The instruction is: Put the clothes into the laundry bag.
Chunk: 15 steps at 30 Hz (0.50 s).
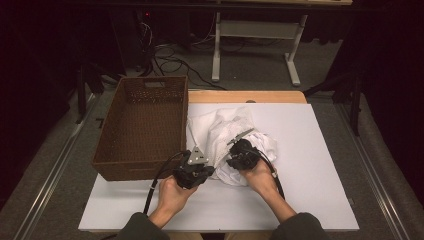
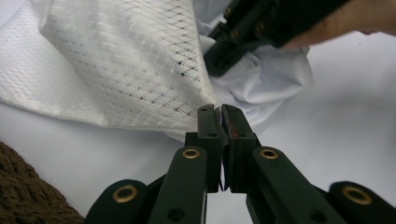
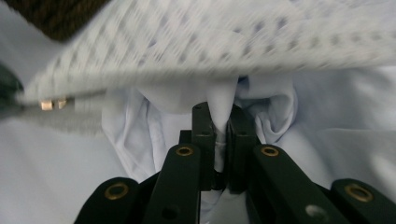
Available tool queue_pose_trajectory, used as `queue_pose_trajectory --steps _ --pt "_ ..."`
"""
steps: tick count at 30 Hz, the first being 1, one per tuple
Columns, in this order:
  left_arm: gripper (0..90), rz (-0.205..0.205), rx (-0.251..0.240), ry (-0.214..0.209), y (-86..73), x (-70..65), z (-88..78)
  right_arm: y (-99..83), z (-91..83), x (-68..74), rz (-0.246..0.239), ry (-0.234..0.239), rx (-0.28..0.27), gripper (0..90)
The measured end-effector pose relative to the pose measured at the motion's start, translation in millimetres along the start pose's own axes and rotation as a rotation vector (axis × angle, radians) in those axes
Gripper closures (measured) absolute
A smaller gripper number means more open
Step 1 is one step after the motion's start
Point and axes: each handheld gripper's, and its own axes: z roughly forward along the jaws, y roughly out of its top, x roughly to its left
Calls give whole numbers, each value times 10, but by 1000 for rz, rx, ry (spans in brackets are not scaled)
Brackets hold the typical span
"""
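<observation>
White cloth (image 1: 232, 137) pinched by left gripper (image 2: 219, 114) and right gripper (image 3: 219, 116) fingers, wicker basket (image 1: 142, 125) just beside

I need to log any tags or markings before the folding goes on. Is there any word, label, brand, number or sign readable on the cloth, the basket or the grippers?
None: no readable text in any view.
White cloth: woven diamond pattern, no tag or print showing.
Brown basket: plain weave, no label.
Left gripper and right gripper: black, brass rivets, no lettering.
Table: plain white.
</observation>
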Motion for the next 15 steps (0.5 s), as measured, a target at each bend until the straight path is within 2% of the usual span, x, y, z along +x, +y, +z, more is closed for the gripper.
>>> queue_pose_trajectory --steps 4,7,12,15 --pt "873 -3 10 -11 0 8 15 36 -43 -74 62 34 -51 857" --pt "874 2 20 -21 0 -7 31 55 -85 -89 90 43 -89 856" --pt "874 18 25 -21 11 -46 47 120 -87 -102 105 1 -130 853" --pt "873 7 27 -15 0 -14 35 134 -25 -90 83 -32 -139 822"
